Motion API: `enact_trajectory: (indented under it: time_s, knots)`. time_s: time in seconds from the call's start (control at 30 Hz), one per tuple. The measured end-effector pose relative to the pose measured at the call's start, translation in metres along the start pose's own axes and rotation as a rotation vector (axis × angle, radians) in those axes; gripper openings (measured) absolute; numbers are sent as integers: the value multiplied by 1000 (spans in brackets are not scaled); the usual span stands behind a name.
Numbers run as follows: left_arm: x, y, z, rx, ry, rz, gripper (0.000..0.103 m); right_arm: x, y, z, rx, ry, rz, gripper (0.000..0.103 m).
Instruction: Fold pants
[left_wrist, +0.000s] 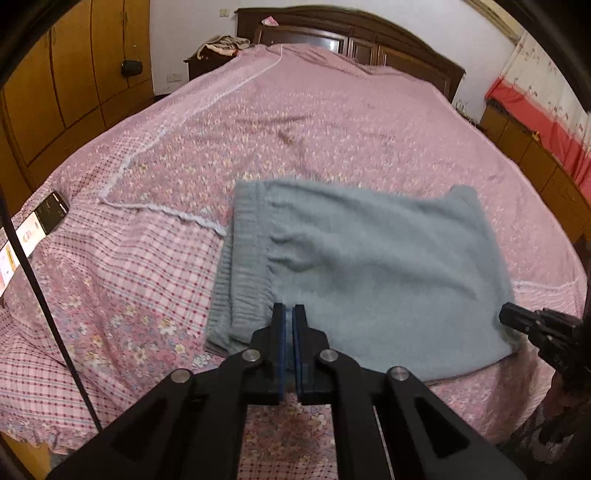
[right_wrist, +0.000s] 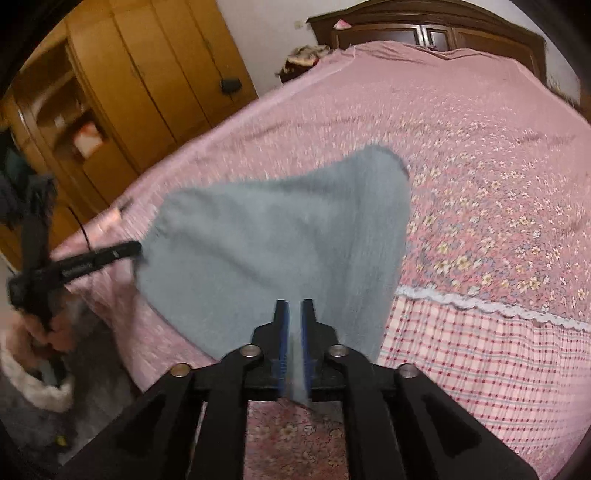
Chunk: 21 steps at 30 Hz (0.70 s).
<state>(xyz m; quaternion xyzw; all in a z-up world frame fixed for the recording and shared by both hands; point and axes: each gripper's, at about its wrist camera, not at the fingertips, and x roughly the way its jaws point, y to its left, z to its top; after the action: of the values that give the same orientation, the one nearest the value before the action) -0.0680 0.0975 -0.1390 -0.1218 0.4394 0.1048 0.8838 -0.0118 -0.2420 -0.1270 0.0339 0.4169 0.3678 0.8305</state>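
Grey-blue fleecy pants (left_wrist: 369, 258) lie folded into a rough rectangle on the pink floral bed (left_wrist: 332, 129), ribbed waistband to the left. My left gripper (left_wrist: 289, 312) is shut on their near edge by the waistband. From the right wrist view its tip (right_wrist: 133, 249) meets the pants' left edge. My right gripper (right_wrist: 294, 306) stands slightly open at the pants' (right_wrist: 277, 240) near right corner, and a strip of the cloth hangs in the gap between its blue pads (right_wrist: 282, 354). In the left wrist view the right gripper (left_wrist: 504, 317) sits at the pants' right edge.
A lit phone (left_wrist: 48, 214) lies on the checked sheet at the left, with a black cable (left_wrist: 37, 288) hanging before it. A wooden wardrobe (right_wrist: 147, 74) stands left of the bed (right_wrist: 498, 184), a dark headboard (left_wrist: 351, 37) at the far end. A person's hand (right_wrist: 51, 332) holds the left gripper.
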Motion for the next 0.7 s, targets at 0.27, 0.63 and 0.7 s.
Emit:
enact_trajectory:
  time_s: [0.27,0.63,0.7]
  knots:
    - [-16,31,34,-32,-27,-14,31,7,-81,19,292,-9,203,53]
    - [38,60,39,-54,62,-18,40,59,-86,27,237,122,172,52]
    - [41,63,38,-63,63,-35,41,66,-80,32,234,126,223,49]
